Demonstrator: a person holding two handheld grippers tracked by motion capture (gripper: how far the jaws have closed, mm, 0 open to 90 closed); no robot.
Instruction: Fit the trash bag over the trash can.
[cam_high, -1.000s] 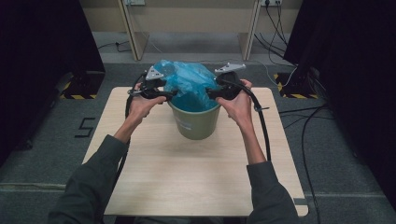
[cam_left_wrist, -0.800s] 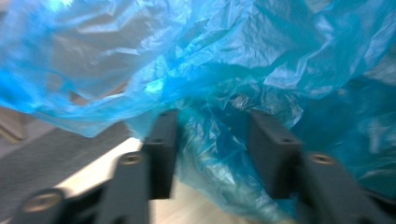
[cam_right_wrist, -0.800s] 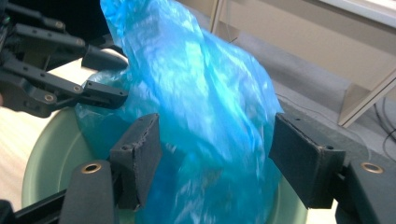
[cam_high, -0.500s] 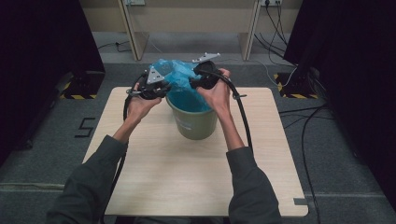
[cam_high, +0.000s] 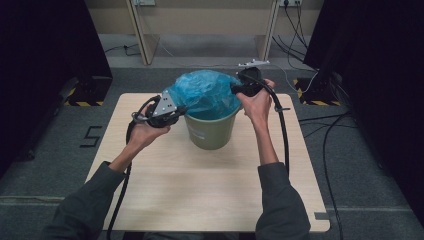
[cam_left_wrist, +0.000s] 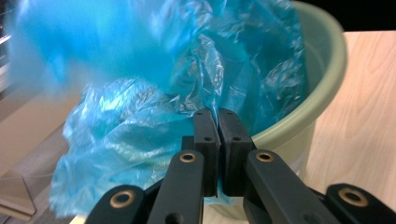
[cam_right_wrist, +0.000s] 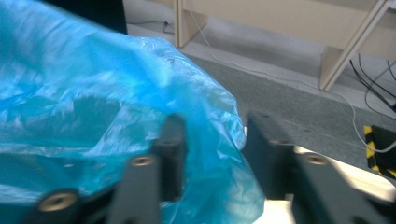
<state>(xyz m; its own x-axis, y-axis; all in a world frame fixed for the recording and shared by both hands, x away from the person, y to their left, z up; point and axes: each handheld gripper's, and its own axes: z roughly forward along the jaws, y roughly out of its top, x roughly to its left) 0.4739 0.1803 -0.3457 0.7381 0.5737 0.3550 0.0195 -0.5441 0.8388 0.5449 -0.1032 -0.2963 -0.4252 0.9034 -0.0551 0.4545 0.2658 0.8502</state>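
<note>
A green bucket (cam_high: 210, 131) stands at the middle back of the wooden table (cam_high: 200, 190), with a crinkled blue plastic bag (cam_high: 205, 92) bulging out of it. My left gripper (cam_high: 179, 109) is at the bucket's left rim. In the left gripper view its jaws (cam_left_wrist: 218, 119) have just closed flat together, pinching the bag's film (cam_left_wrist: 140, 140) beside the bucket rim (cam_left_wrist: 327, 70). My right gripper (cam_high: 235, 90) is at the back right rim. In the right gripper view its jaws (cam_right_wrist: 215, 140) have just been opening and stand apart, with the bag's edge (cam_right_wrist: 205, 112) loose between them.
Cables trail from both grippers along the forearms. Behind the table stand pale wooden furniture legs (cam_high: 140, 35). Dark curtains close in both sides. Loose cables (cam_high: 325, 125) and yellow-black striped bases (cam_high: 312, 97) lie on the grey floor at right.
The left gripper shut on the bag and drew toward the near left. The right gripper swung left over the bucket, then back to the right rim, its jaws narrower, then wider.
</note>
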